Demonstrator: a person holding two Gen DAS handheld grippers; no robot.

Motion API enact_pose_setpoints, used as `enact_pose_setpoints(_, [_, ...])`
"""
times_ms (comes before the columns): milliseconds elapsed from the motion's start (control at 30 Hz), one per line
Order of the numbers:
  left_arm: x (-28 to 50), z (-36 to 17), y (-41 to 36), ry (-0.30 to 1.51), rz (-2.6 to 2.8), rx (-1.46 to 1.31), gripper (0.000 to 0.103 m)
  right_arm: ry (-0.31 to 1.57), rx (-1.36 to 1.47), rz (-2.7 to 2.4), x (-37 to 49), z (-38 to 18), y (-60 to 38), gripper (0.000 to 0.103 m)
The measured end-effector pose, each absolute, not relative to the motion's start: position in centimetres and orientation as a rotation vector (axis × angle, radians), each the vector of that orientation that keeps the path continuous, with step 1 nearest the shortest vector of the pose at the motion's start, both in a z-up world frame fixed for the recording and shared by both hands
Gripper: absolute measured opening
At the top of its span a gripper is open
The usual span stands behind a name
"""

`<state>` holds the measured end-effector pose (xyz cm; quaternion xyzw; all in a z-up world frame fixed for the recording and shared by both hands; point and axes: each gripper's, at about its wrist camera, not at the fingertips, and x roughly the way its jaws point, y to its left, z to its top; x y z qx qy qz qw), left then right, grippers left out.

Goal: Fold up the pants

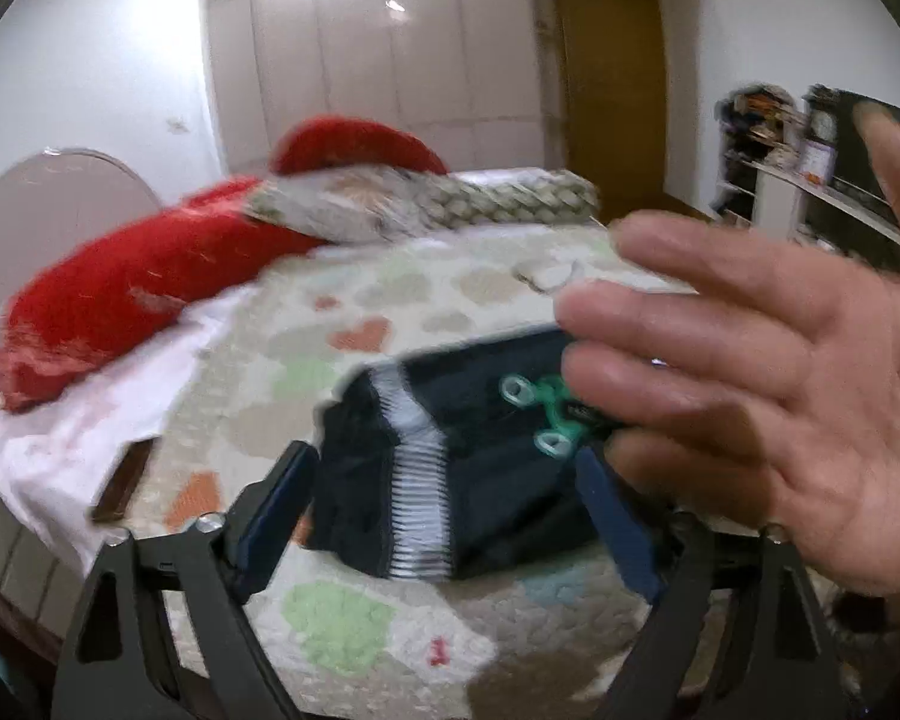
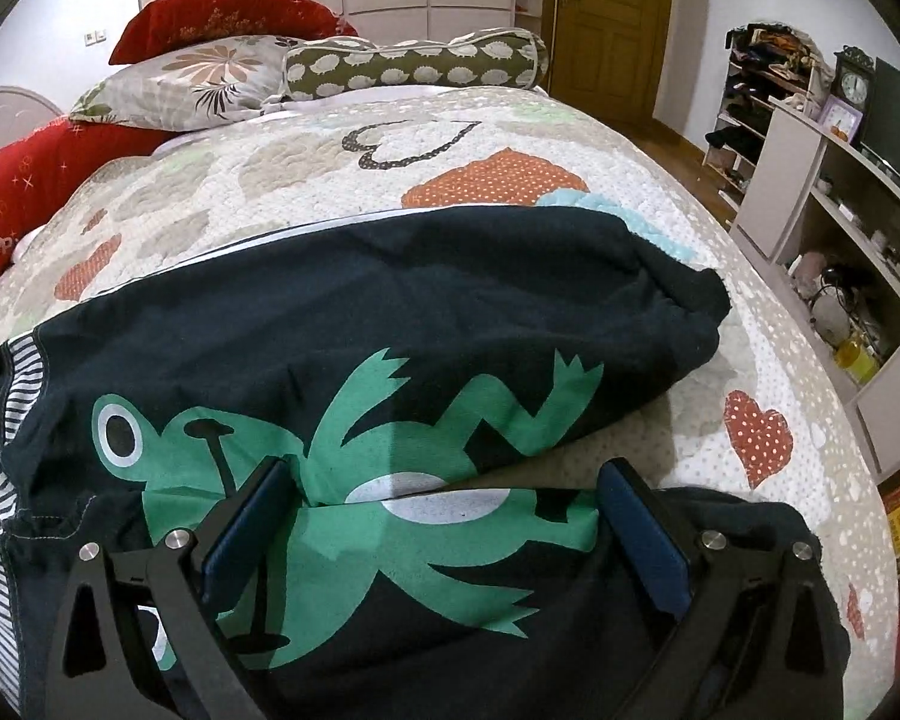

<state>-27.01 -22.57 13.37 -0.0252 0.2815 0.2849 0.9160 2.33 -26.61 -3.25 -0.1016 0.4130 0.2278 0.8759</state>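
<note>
Dark navy pants (image 2: 390,324) with a green frog print (image 2: 390,480) and a striped waistband (image 2: 24,396) lie folded on the bed quilt (image 2: 330,180). My right gripper (image 2: 444,516) is open, low over the frog print, jaws apart with cloth beneath them. In the blurred left wrist view the pants (image 1: 480,462) lie ahead, striped band (image 1: 420,480) upright in the picture. My left gripper (image 1: 450,510) is open and empty above the quilt (image 1: 342,618). A bare hand (image 1: 750,390) covers the right side of that view.
Red pillows (image 2: 222,18), a floral pillow (image 2: 198,84) and a patterned bolster (image 2: 414,66) lie at the bed's head. A white shelf unit (image 2: 840,240) with a clock stands right of the bed, a wooden door (image 2: 606,24) behind.
</note>
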Motion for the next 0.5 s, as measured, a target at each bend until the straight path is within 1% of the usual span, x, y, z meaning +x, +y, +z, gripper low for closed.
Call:
enact_pose_setpoints(33, [-27.4,13.7,-22.2,0.557,0.584,-0.069,0.088,0.862,-0.213,0.475,2.3,-3.2,-26.6,0.103])
enact_pose_setpoints(200, [-27.0,13.0,-21.9,0.589,0.569,-0.066,0.089,0.862,-0.212,0.475,2.3,-3.2,-26.6,0.103])
enact_pose_setpoints(500, [-25.6,11.4,-25.1,0.651,0.502,0.048,0.089,0.862,-0.213,0.474,2.4,-3.3,-26.7,0.103])
